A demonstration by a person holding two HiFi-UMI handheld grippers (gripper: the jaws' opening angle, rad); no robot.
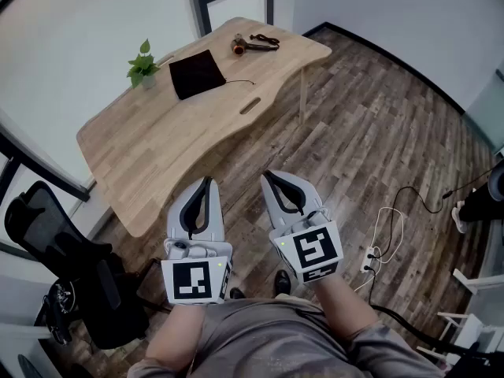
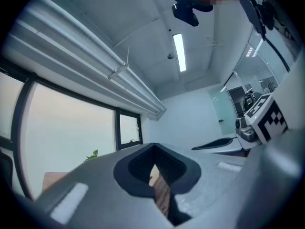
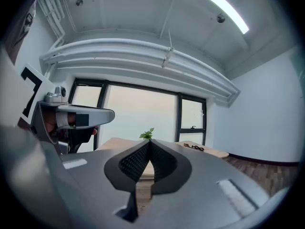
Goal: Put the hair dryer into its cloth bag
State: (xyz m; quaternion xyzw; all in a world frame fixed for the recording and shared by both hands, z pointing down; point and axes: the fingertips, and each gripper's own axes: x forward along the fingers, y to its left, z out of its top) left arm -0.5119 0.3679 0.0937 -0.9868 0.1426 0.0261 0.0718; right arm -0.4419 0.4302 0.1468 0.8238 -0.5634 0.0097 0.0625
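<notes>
Wood-plank floor (image 1: 378,132) filled most of the head view, with a pale wooden table (image 1: 157,148) with a curved edge standing across its upper left, next to a big window.

At the far left, a black office chair (image 1: 55,242) stood on the floor, just off the table's near corner. On the table's far edge sat a small potted plant (image 1: 142,63). Just to its right, the black cloth bag (image 1: 196,73) lay flat on the tabletop, with a thin drawstring trailing off to its right. Further right, near the table's far end, lay the hair dryer (image 1: 244,46), its dark cord (image 1: 266,39) coiled beside it. The dryer was close to the bag but did not touch it.

Both grippers were held level over the floor in front of the person, well apart from the table and everything on it. The left gripper (image 1: 208,181) had its jaws closed, tip against tip, with nothing between them. The right gripper (image 1: 268,176) stood just beside it, its jaws likewise pressed together and empty.

At the right, a white power strip (image 1: 368,257) lay on the floor with a white cable (image 1: 387,227) looped beside it.
</notes>
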